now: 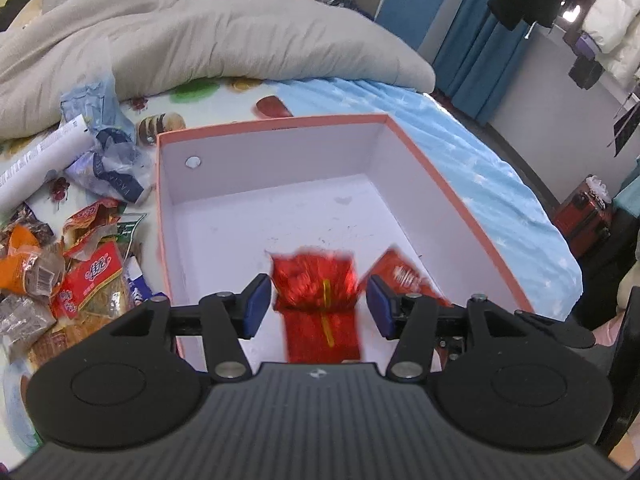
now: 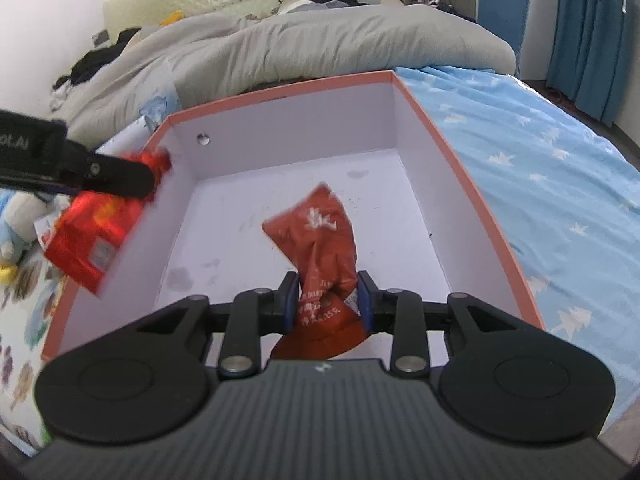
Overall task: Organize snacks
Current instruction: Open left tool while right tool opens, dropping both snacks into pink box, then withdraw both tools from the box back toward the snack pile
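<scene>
Bedroom, bed [image 1: 460,128] carrying pink-rimmed box [image 1: 452,184]. Left hand-held gripper [image 1: 318,306]: pads parted, blurred shiny red packet [image 1: 316,300] between them, contact unclear. Right hand-held gripper [image 2: 328,300]: clamped on crumpled orange-red packet [image 2: 320,236] over the box floor. I'd lower both before releasing.

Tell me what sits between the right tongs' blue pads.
A crumpled orange-red snack packet, pinched by the right tongs above the box; the right wrist view shows it.

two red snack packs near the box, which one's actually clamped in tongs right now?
The matte orange-red packet, pinched at its lower end by the right tongs. The shiny red foil packet sits blurred between the left tongs' spread pads, ungripped.
</scene>
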The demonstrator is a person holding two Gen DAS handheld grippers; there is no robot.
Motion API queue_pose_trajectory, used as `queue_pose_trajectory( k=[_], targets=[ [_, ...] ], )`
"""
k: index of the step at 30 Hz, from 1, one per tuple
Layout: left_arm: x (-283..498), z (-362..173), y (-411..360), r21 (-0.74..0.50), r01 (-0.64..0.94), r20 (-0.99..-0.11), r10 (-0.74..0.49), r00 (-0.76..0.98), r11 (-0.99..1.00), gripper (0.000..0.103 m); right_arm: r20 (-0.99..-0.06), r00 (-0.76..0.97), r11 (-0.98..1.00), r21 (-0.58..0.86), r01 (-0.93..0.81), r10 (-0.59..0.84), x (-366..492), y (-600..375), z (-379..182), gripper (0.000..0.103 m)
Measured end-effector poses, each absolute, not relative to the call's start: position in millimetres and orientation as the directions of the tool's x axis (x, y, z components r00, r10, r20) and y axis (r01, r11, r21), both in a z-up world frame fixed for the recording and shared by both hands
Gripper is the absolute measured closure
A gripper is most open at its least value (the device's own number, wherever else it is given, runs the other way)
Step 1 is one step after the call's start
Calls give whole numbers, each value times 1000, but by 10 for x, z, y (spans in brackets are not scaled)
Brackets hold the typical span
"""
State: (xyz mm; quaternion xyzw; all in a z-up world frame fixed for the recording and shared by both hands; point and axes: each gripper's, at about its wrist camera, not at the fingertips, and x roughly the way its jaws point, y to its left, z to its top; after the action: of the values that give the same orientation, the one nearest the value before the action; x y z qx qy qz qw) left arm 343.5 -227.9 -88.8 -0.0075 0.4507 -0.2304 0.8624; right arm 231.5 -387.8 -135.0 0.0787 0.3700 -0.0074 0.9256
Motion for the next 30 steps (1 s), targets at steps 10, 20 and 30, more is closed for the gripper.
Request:
queue_pose_trajectory(
  k=[10,20,30],
  targets=[
    [3238,-682,-2188,-226,398,-726,-426,540,889,16,-654,754,986,158,56,62,2220,-3850,-1242,44],
    [2989,-328,-2000,-193,405,-653,-425,627,894,16,-583,810,989,147,32,61,2101,-3785,-898,44],
    [2550,-3,-1681,-127,416,-560,-411,719,900,16,-491,863,985,167,-38,116,1780,-3433,-639,44]
  ],
)
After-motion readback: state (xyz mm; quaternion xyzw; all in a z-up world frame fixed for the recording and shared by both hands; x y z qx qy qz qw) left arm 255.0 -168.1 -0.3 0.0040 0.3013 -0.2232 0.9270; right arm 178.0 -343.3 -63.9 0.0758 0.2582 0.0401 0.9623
